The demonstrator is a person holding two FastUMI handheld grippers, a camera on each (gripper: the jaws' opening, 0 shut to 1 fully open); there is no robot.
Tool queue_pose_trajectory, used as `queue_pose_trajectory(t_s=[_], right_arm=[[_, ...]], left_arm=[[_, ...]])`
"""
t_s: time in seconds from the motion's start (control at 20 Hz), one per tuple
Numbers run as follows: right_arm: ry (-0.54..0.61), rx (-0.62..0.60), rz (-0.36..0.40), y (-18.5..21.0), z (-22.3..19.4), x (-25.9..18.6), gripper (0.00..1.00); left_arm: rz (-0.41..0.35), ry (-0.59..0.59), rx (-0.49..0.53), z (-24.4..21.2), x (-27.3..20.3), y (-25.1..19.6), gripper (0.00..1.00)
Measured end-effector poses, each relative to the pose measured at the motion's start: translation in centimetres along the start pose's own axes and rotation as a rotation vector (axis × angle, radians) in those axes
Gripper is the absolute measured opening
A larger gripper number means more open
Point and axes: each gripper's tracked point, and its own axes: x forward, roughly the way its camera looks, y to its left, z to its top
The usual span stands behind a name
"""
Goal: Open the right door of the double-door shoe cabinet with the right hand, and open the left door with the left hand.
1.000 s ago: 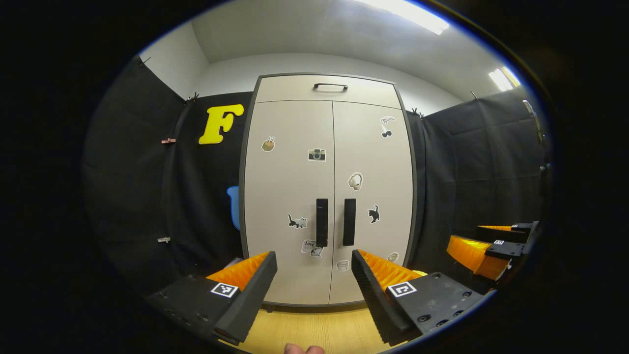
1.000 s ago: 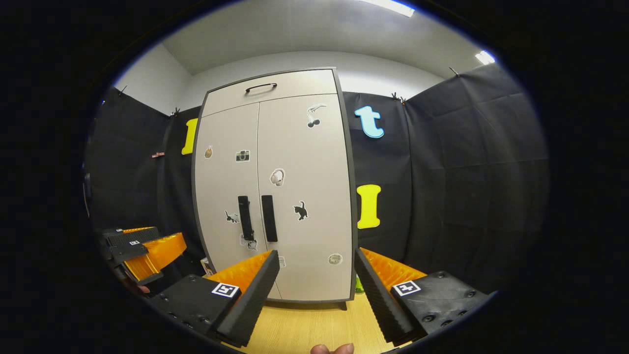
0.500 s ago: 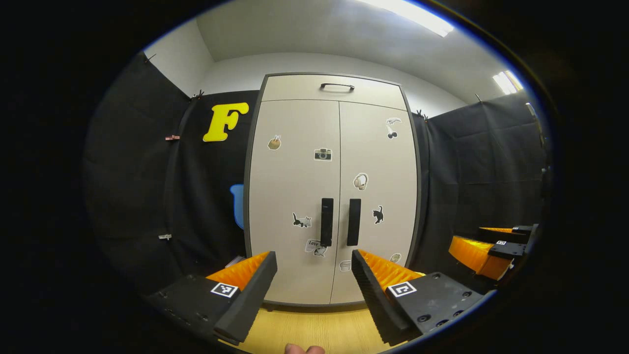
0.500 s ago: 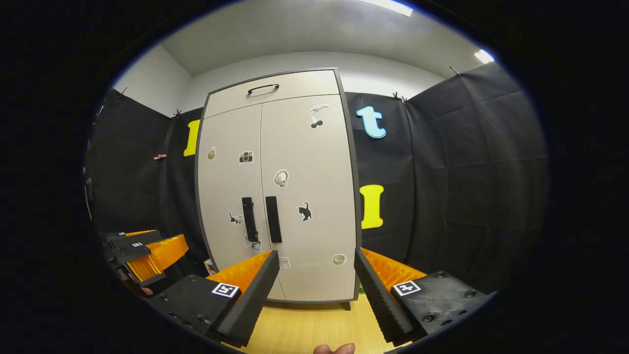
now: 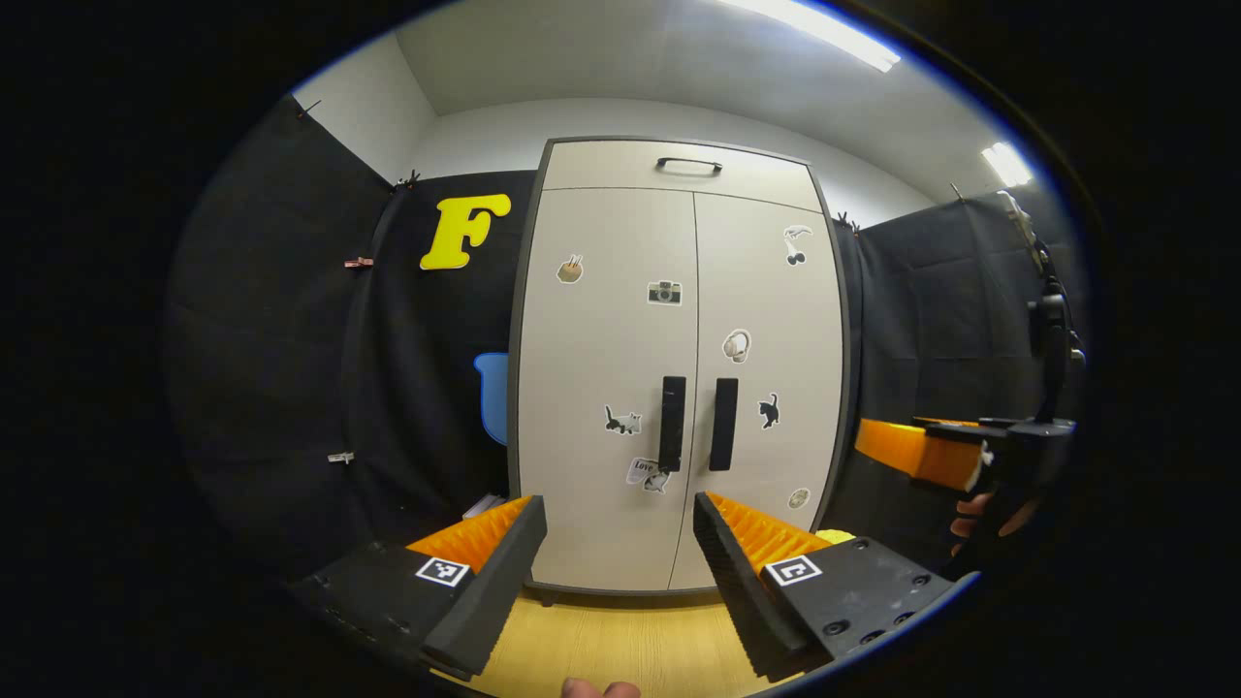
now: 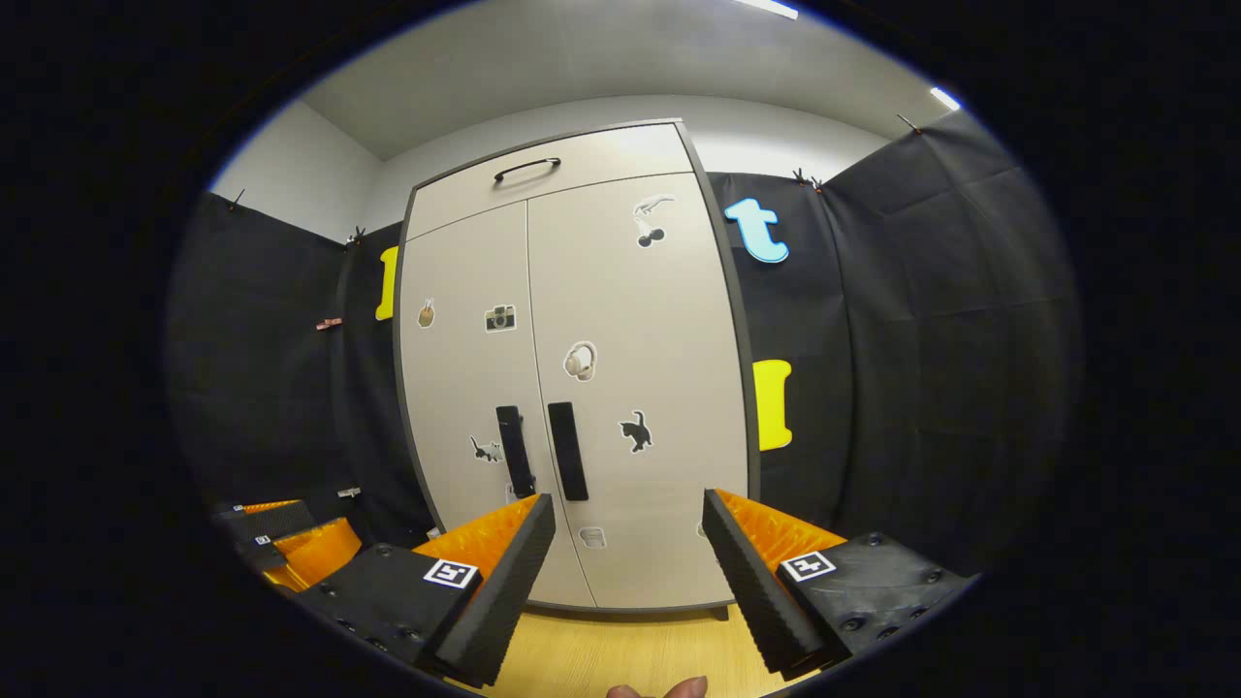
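The beige shoe cabinet [image 5: 620, 320] [image 6: 620, 320] stands ahead on the wooden floor with both doors shut. Two black vertical handles sit side by side at mid height: the left door's handle [image 5: 671, 424] [image 6: 514, 452] and the right door's handle [image 5: 722, 424] [image 6: 567, 451]. My left gripper [image 5: 620, 528] is open, some way short of the cabinet and below the handles. My right gripper [image 6: 628, 528] is open too, facing the right door from a distance. The right gripper [image 5: 921, 451] also shows at the right of the left gripper view, held by a hand. The left gripper [image 6: 291, 528] shows at the lower left of the right gripper view.
A top drawer with a curved black handle [image 5: 688, 165] [image 6: 526, 169] sits above the doors. Black cloth walls [image 5: 291, 339] [image 6: 921, 339] close in on both sides of the cabinet. Light wooden floor [image 5: 620, 650] [image 6: 620, 654] runs up to the cabinet's base.
Both grippers have moved closer to the cabinet, which looms larger. The right gripper has risen and advanced in the left gripper view. Both stay open.
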Motion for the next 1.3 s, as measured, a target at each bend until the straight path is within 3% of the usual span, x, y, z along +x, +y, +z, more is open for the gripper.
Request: queue_pose_trajectory(t_s=[0.45,0.85,0.9,1.1,1.15,1.3], right_arm=[[-0.066,-0.131,0.029,5.2,-0.4,10.4,0.98],[0.078,-0.086,0.017,6.6,-5.4,18.5,0.98],[0.103,-0.087,0.015,6.7,-6.2,19.2,0.87],[0.122,-0.08,-0.012,6.7,-7.0,21.2,0.58],[0.117,-0.088,-0.028,6.5,-6.9,21.5,0.58],[0.131,-0.059,-0.056,6.0,-7.1,22.1,0.42]], left_arm=[[0.05,0.024,-0.001,-1.4,-0.7,2.9,0.95],[0.072,0.054,-0.024,-2.6,-0.5,4.2,0.95],[0.075,0.059,-0.026,-2.8,-0.6,4.4,0.95],[0.093,0.068,-0.035,-3.2,-0.7,5.2,0.95],[0.096,0.069,-0.037,-3.2,-0.8,5.4,0.95],[0.106,0.067,-0.036,-3.3,-1.0,5.8,0.95]])
